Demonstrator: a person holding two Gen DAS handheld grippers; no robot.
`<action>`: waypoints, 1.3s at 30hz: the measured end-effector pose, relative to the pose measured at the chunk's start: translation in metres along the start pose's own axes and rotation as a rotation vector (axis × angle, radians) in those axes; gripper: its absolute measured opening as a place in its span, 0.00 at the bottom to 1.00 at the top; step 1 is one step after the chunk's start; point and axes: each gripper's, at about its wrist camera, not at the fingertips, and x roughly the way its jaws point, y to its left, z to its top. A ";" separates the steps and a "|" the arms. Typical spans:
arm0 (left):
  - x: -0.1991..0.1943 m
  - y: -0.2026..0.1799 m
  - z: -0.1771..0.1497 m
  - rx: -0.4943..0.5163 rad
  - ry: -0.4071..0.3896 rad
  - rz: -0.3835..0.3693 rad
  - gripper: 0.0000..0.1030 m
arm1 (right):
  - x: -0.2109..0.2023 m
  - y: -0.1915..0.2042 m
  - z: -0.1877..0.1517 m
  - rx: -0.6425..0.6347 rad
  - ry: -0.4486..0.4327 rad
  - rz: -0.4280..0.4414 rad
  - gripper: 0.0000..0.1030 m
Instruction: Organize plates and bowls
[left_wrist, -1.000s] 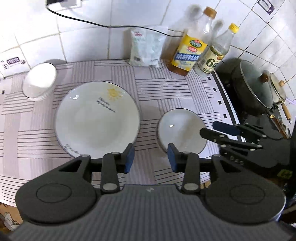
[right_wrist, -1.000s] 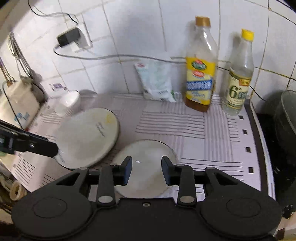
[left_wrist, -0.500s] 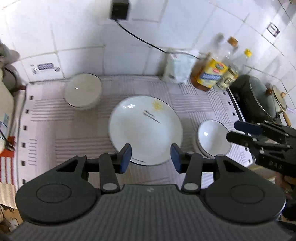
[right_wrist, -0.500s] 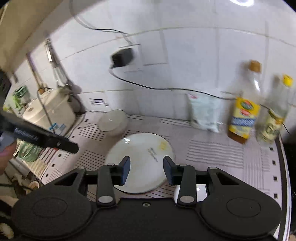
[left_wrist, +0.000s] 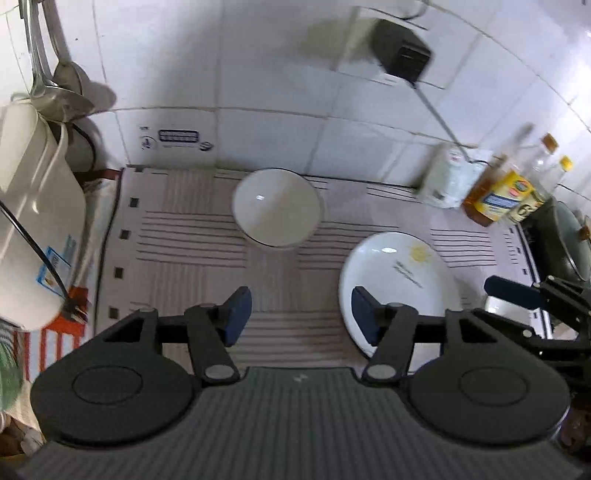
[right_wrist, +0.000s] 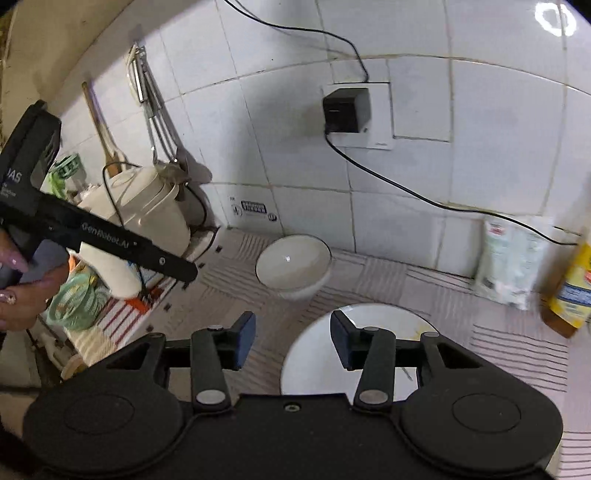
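Note:
A white bowl (left_wrist: 275, 206) stands near the tiled wall at the back of the striped mat (left_wrist: 177, 266). Right of it lies a large white plate (left_wrist: 399, 280) with a small sun print. My left gripper (left_wrist: 301, 310) hovers over the mat in front of the bowl, its jaws opening with nothing between them. In the right wrist view the bowl (right_wrist: 293, 264) sits ahead and the plate (right_wrist: 354, 350) lies partly under the right finger. My right gripper (right_wrist: 293, 341) is above them, jaws opening and empty. The other small bowl is mostly hidden.
A white cooker (left_wrist: 33, 221) with a cable stands at the mat's left edge, ladles hanging above it. A white bag (left_wrist: 450, 177), oil bottles (left_wrist: 498, 199) and a lidded pot (left_wrist: 569, 240) crowd the right. A hand (right_wrist: 22, 291) holds the left gripper.
Both views have swung left along the counter: the back bowl now sits ahead, the plate has slid right, and the front bowl has dropped from sight. Both pairs of jaws stand wider.

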 end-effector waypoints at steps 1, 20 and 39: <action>0.002 0.006 0.004 0.007 0.003 0.004 0.57 | 0.008 0.003 0.002 0.012 -0.017 -0.003 0.49; 0.137 0.067 0.060 0.105 -0.002 0.051 0.61 | 0.202 -0.009 0.014 0.141 0.006 -0.171 0.48; 0.193 0.060 0.069 0.123 0.125 -0.005 0.13 | 0.241 -0.025 0.019 0.205 0.099 -0.189 0.15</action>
